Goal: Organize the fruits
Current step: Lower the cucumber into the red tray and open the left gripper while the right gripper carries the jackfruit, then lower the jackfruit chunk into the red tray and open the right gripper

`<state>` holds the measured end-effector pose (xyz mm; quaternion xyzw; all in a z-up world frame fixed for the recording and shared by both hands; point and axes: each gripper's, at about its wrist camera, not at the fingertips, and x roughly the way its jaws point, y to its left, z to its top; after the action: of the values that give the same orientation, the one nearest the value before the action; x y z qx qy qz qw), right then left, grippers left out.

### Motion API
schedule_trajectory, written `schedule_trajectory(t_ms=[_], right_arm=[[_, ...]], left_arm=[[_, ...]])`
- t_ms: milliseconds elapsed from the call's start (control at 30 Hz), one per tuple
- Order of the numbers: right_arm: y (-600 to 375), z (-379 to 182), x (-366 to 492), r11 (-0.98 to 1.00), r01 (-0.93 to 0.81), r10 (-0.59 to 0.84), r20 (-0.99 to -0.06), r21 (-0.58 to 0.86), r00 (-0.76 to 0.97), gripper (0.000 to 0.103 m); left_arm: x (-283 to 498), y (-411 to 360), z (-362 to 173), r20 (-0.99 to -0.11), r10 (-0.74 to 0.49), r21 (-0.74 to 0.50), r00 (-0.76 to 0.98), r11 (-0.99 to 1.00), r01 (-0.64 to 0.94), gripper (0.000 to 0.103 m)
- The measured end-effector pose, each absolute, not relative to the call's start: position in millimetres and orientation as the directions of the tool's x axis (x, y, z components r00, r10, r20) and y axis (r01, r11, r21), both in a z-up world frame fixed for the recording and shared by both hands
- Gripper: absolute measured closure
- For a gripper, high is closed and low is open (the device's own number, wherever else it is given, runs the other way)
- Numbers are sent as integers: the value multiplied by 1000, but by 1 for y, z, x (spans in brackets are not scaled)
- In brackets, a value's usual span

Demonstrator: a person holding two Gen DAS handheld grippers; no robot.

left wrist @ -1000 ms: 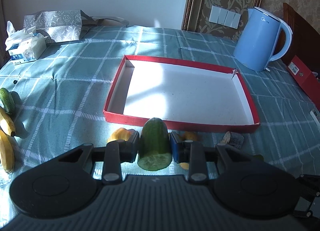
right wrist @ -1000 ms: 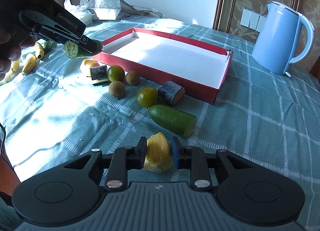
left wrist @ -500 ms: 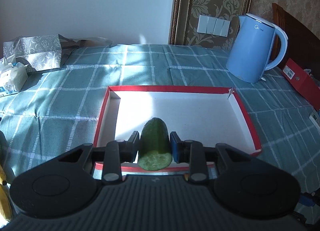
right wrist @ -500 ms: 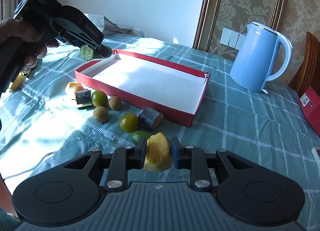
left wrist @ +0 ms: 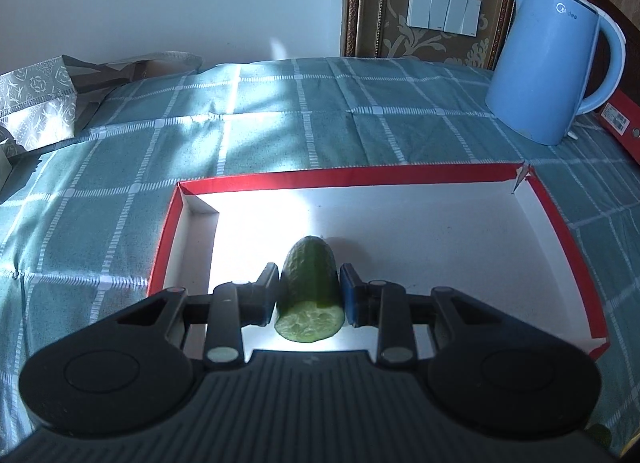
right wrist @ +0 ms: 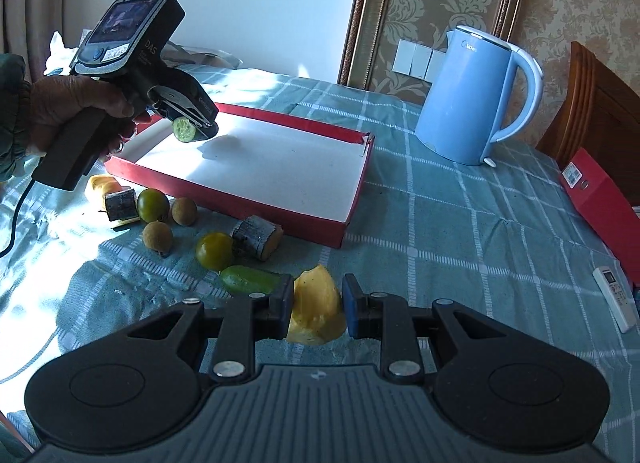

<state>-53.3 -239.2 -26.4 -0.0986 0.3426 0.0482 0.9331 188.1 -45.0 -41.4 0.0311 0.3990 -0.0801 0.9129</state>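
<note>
- I see one table under a teal checked cloth (right wrist: 460,223), and everything sits on it.
- One shallow red box (left wrist: 560,223) with a white floor lies in the middle of the cloth; nothing rests on its floor.
- One blue kettle (right wrist: 472,103) stands beyond the box's far right corner, well apart from the fruit.
- My left claw (left wrist: 309,295) is clamped on one cucumber piece (left wrist: 310,283), cut face toward the camera, and I hold it just above the near left part of the box floor; from the right wrist view the hand (right wrist: 76,111) carrying it shows.
- My right claw (right wrist: 316,305) is clamped on one yellow fruit chunk (right wrist: 316,303), held in front of the box, over the cloth.
- Loose on the cloth by the box's near wall I count: one more cucumber piece (right wrist: 248,279), two dark bark-skinned stubs (right wrist: 256,237), two round green fruits (right wrist: 214,250), two small brown round fruits (right wrist: 158,237), and one yellow piece (right wrist: 102,185).
- One white remote (right wrist: 614,299) lies at the right edge.
</note>
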Motion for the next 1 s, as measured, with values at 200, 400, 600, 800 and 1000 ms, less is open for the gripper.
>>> schedule_trajectory(t_ms=[200,400,600,800,1000], right_arm=[[-238,-32,-48,976,-155,14,-671,-151,741,78],[-236,-32,-42,974,-165,20,-672,-152,741,78],[-235,-32,-37,973,-175,30,-666,-153,745,78],[-236,-28,-33,972,-184,45,-648,-149,760,78],[-232,-17,-18,967,-218,90,-615,-136,783,78]], left_arm=[[197,-45,-53,-742,-128,-15,658,984,175,74],[198,-42,-57,-746,-113,-2,657,986,167,71],[191,-37,-50,-741,-87,27,666,987,159,44],[174,-28,-42,-736,-61,50,674,988,144,26],[149,-12,-35,-725,-27,67,688,992,110,25]])
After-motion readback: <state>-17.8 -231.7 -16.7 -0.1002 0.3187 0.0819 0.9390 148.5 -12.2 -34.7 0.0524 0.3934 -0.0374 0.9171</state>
